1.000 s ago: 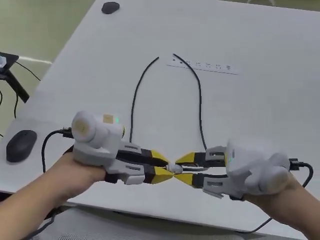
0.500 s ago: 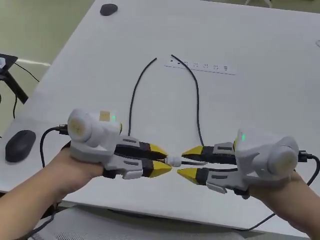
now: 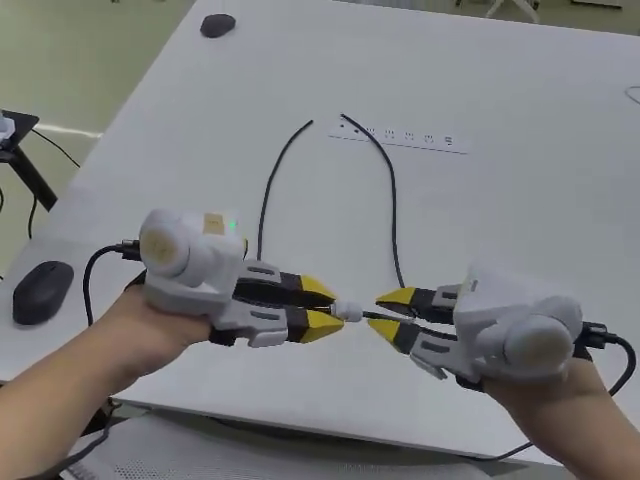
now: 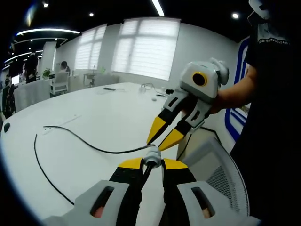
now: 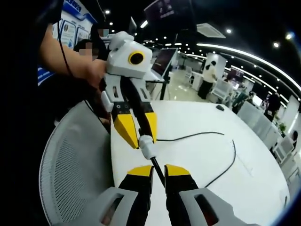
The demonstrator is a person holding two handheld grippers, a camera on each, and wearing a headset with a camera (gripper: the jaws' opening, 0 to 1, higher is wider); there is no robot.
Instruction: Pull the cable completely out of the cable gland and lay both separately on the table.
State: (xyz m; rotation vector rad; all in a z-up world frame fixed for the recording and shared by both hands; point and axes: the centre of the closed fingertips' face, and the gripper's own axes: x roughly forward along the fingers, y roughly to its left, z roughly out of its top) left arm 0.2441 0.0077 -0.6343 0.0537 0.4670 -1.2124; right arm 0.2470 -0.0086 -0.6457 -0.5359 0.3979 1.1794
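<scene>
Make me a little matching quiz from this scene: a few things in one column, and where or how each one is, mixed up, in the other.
Things
1. left gripper
2. right gripper
3. black mouse
4. loose ends of the black cable

Places or states
A. near the left edge of the table
B. shut on the black cable
C. lying close together, far up the table
D. shut on the white cable gland

Pairs: 1-D, 2-B, 3-A, 4-C
</scene>
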